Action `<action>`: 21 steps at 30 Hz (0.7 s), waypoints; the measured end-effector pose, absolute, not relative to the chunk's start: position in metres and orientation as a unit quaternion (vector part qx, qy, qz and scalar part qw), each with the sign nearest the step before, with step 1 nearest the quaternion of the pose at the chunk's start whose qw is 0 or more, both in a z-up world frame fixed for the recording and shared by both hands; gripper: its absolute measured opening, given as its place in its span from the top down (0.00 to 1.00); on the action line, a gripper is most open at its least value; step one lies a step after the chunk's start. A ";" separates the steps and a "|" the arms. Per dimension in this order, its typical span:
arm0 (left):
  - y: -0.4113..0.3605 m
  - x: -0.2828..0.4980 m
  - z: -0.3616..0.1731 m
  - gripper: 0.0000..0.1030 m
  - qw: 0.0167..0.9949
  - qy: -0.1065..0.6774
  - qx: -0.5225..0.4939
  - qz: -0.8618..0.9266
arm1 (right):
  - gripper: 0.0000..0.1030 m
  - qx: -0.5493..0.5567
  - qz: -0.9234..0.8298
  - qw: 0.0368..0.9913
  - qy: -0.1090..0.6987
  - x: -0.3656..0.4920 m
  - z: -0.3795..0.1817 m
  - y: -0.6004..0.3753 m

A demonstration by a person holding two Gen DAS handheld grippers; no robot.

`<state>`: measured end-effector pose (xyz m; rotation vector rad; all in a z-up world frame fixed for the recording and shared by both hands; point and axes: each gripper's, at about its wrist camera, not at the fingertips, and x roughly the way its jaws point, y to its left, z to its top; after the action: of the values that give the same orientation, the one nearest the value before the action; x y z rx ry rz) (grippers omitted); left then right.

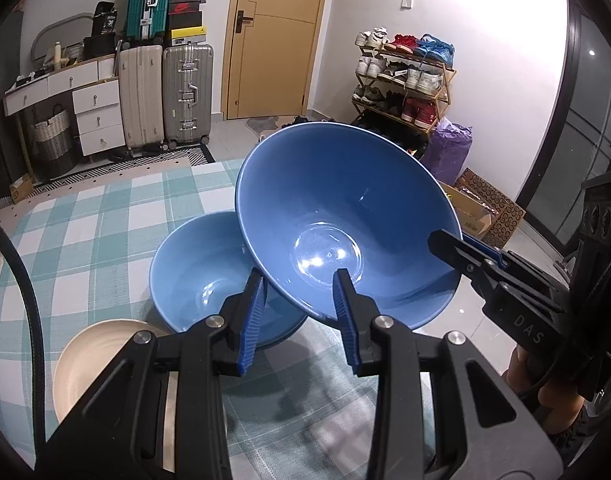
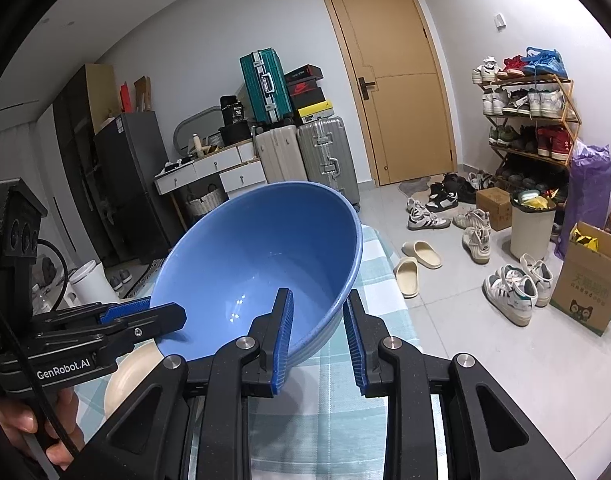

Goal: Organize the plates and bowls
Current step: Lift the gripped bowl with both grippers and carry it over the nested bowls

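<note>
Blue and glazed, the big bowl (image 1: 345, 216) hangs tilted over the checked tablecloth (image 1: 105, 216), just above a second blue bowl (image 1: 201, 276) that sits near the cloth's right edge, with a cream plate (image 1: 85, 360) nearer me on the left. I judge the step to be nesting the raised bowl into the lower one. To do it well I should level it first, centre it over the lower rim, and lower both hands together so glaze does not knock glaze. My left tongs (image 1: 299, 312) are nearly closed, pinching the near rim with one blue pad inside and one outside. My right tongs (image 2: 319, 336) are likewise narrowed onto the opposite rim, gripping the wall between their pads.
</note>
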<state>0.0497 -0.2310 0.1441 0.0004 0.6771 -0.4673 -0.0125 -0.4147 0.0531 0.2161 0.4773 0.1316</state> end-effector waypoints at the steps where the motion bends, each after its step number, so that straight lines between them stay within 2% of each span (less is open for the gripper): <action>1: -0.231 0.049 0.145 0.70 0.917 0.329 0.000 -0.227 | 0.74 0.107 0.066 0.964 0.236 -0.012 0.053 -0.414; 21: -0.196 0.053 0.140 0.70 0.921 0.339 -0.011 -0.193 | 0.73 0.086 0.098 0.958 0.255 0.011 0.041 -0.380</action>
<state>0.0526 -0.1959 0.1400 -0.0230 0.6956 -0.3965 0.0114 -0.3804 0.0411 0.1739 0.5175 0.1988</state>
